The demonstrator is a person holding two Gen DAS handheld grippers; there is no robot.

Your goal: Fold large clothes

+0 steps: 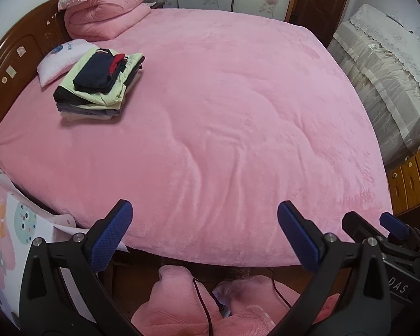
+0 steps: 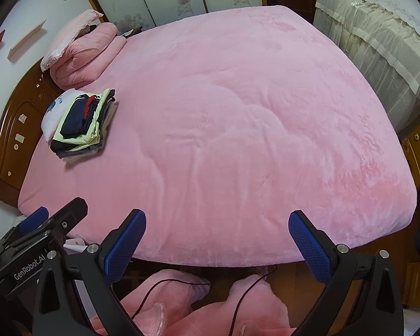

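A stack of folded clothes (image 1: 98, 84), dark navy on top with pale green and grey below, lies at the far left of the pink bed (image 1: 224, 112); it also shows in the right wrist view (image 2: 84, 124). My left gripper (image 1: 204, 224) is open and empty above the bed's near edge. My right gripper (image 2: 217, 232) is open and empty, just right of the left one, also at the near edge. Each gripper shows at the edge of the other's view. No unfolded garment lies on the bed.
A rolled pink quilt (image 1: 106, 11) and a white pillow (image 1: 61, 58) lie by the wooden headboard (image 1: 11, 64). A covered cabinet (image 1: 383, 75) stands right of the bed. Pink slippered feet (image 2: 182, 308) and thin cables are on the floor below.
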